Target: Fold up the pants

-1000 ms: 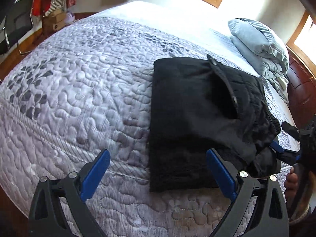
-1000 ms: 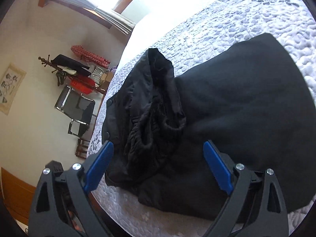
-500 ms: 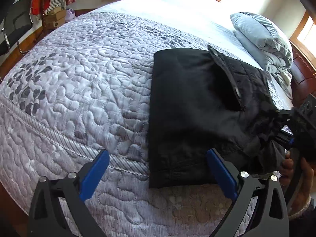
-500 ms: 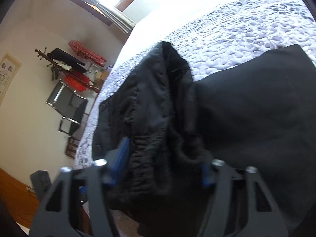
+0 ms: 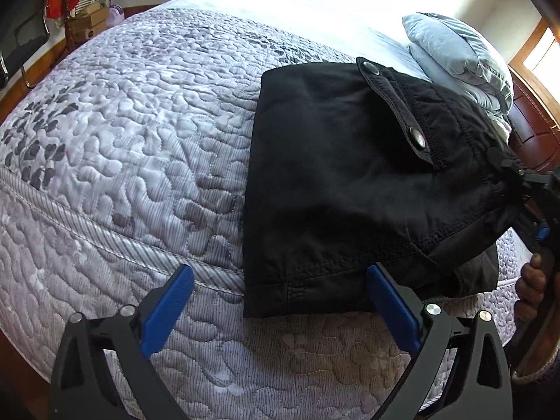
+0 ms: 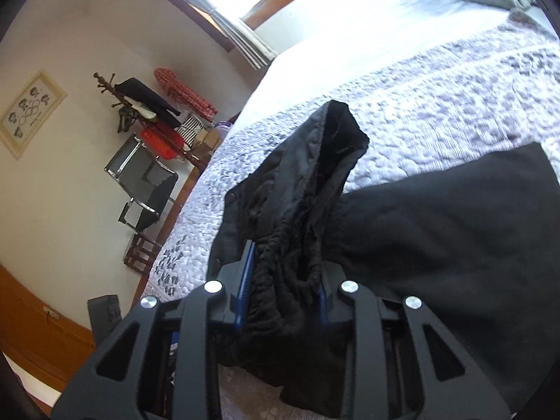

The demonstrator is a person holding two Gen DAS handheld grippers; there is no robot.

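Black pants (image 5: 332, 182) lie folded on the grey quilted bed (image 5: 122, 140). My left gripper (image 5: 280, 273) hangs open just over the bed's near edge, its right finger (image 5: 392, 301) at the lower hem of the pants and nothing between the pads. At the right edge, my right gripper (image 5: 518, 182) has the bunched waistband (image 6: 290, 262) between its closing jaws. In the right wrist view the right gripper (image 6: 285, 269) presses that gathered fabric, and the waist end stands raised off the quilt. A person's hand (image 5: 528, 287) holds the right gripper's handle.
Folded pale-blue bedding (image 5: 458, 49) is stacked at the head of the bed by a wooden headboard (image 5: 532, 133). Beyond the bed's far side stand a black chair (image 6: 143, 189) and a coat rack (image 6: 140, 105) hung with clothes. Bare quilt stretches left of the pants.
The right gripper went from wide open to clamped on the waistband and rose, pulling the waist end up off the quilt. The left gripper barely moved and stayed open.
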